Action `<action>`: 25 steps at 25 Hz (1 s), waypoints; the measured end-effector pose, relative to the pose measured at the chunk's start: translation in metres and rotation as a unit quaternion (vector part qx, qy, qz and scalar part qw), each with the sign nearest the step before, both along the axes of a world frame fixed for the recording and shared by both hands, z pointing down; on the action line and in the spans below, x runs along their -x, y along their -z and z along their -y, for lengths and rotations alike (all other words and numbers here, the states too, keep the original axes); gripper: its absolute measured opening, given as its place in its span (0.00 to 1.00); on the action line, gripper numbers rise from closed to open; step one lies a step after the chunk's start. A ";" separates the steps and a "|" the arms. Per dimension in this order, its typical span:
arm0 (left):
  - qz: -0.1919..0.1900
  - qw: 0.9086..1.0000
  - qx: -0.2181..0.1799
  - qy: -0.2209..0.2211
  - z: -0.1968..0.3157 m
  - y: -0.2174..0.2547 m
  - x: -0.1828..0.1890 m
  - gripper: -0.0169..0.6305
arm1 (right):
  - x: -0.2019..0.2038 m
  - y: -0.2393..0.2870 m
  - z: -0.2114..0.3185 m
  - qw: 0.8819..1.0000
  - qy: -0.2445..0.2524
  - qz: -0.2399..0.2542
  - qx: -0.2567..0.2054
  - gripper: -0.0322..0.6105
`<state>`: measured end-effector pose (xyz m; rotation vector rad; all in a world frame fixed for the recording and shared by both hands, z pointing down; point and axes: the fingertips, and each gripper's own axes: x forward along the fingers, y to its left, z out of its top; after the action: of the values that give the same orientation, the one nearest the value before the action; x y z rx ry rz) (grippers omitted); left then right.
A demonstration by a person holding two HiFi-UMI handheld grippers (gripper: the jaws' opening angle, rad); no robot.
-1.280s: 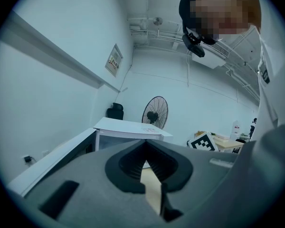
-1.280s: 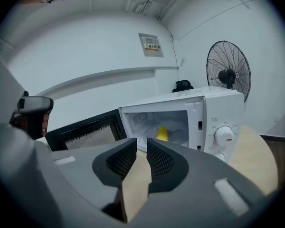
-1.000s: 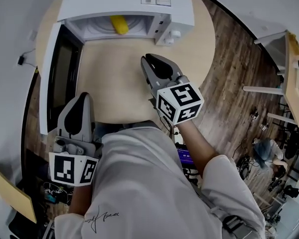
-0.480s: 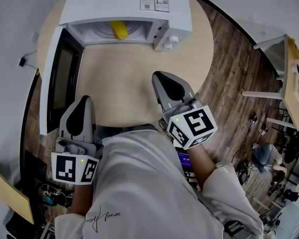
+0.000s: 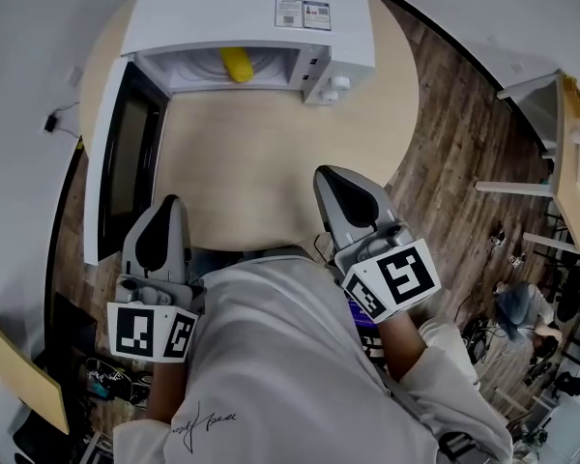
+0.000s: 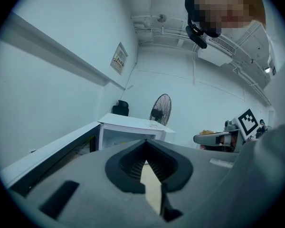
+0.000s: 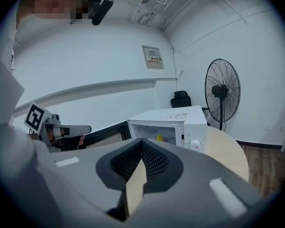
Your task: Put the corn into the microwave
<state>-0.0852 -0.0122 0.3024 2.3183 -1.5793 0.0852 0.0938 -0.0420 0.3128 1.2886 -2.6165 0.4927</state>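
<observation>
The yellow corn (image 5: 236, 64) lies inside the white microwave (image 5: 251, 8), just behind its open front; it also shows in the right gripper view as the corn (image 7: 159, 138). The microwave door (image 5: 116, 158) is swung wide open to the left. My right gripper (image 5: 331, 174) hovers over the near edge of the table, well away from the microwave. Its jaws have just been closing and now meet with nothing between them. My left gripper (image 5: 159, 206) is held at the table's near left edge by the door, shut and empty.
The round beige table (image 5: 261, 153) carries only the microwave. Wooden floor lies to the right, with another table (image 5: 561, 133) further off. A standing fan (image 7: 222, 91) is behind the microwave near the wall.
My right gripper has pulled back from the microwave toward the person and lifted. The left gripper has stayed where it was. The corn has not moved.
</observation>
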 end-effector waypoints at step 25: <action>0.012 1.000 0.026 -0.001 -0.010 -0.003 0.003 0.01 | -0.006 0.012 -0.012 0.999 0.045 -0.013 -0.011 0.07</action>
<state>-0.0878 -0.0022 0.3057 2.2885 -1.5674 0.1530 0.0993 -0.0305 0.3011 1.1704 -2.6506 0.4304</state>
